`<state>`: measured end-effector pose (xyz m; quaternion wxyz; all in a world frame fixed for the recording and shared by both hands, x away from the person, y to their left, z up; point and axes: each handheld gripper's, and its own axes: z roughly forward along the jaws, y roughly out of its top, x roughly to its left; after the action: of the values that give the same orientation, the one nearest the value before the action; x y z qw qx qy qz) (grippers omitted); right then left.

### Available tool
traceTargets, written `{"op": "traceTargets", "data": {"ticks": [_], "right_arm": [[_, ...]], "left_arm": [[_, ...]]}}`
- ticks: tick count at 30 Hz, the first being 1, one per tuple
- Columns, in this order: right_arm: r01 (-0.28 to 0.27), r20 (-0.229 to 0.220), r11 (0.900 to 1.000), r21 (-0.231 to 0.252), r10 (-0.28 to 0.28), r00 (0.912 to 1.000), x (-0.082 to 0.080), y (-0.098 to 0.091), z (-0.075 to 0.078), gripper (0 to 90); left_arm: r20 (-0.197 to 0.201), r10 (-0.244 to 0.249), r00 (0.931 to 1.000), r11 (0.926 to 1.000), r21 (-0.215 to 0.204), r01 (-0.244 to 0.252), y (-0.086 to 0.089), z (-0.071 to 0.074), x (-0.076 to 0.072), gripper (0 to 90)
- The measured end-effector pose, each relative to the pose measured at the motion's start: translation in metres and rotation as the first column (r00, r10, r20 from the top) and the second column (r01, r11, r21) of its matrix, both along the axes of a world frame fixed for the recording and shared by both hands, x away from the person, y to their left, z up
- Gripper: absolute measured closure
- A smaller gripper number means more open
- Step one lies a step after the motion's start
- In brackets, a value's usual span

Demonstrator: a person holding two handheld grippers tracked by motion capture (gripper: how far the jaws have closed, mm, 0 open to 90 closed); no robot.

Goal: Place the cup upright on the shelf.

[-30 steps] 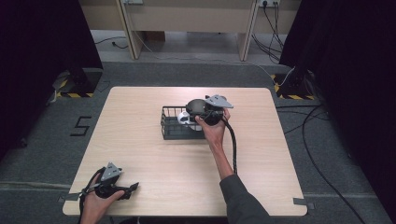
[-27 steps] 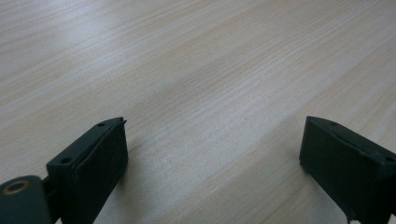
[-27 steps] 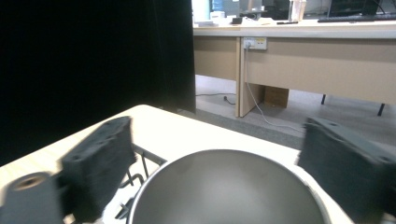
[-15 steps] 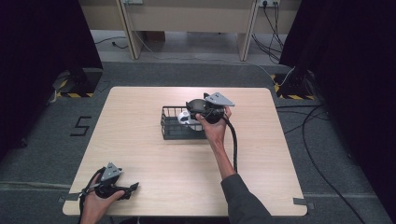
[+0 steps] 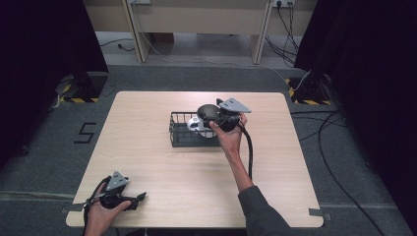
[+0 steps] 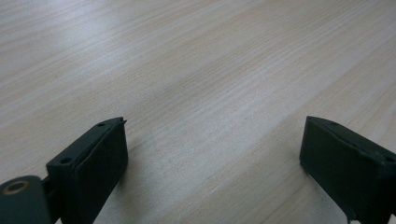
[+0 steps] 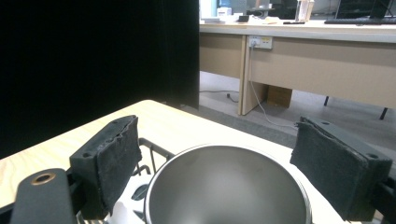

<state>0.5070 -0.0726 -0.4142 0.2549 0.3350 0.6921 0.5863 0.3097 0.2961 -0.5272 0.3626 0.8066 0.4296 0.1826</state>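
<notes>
A steel cup point(image 7: 224, 186) shows its open mouth between the jaws of my right gripper point(image 7: 217, 154), one pad at each side of it. From above, the right gripper point(image 5: 207, 114) holds the dark cup point(image 5: 209, 111) on its side, just over the right end of a black wire basket point(image 5: 178, 133). A white object point(image 5: 196, 124) lies in the basket under the cup. My left gripper point(image 5: 139, 199) rests at the table's front left corner. Its jaws point(image 6: 212, 154) stand wide apart over bare wood.
The light wooden table point(image 5: 147, 162) has open room left of and in front of the basket. The right gripper's black cable point(image 5: 248, 152) runs back along the forearm. Desks and floor cables point(image 5: 295, 29) lie beyond the far edge.
The right gripper and cup have shifted very slightly over the basket, and the grey plate on top has tilted a little. The left gripper has stayed still.
</notes>
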Motion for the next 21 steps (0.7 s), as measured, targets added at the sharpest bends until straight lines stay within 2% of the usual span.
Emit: {"op": "traceTargets", "data": {"ticks": [10, 21], "right_arm": [[-0.014, -0.011, 0.9999, 0.003, 0.014, 0.9998, -0.015, -0.009, 0.003, 15.3], [-0.056, -0.026, 0.9983, 0.017, 0.056, 0.9981, -0.037, -0.014, 0.008, 15.2]], "left_arm": [[0.0, 0.0, 1.0, 1.0, 0.0, 0.0, 0.0, 0.0, 0.0, 7.1], [0.0, 0.0, 1.0, 1.0, 0.0, 0.0, 0.0, 0.0, 0.0, 7.1]]}}
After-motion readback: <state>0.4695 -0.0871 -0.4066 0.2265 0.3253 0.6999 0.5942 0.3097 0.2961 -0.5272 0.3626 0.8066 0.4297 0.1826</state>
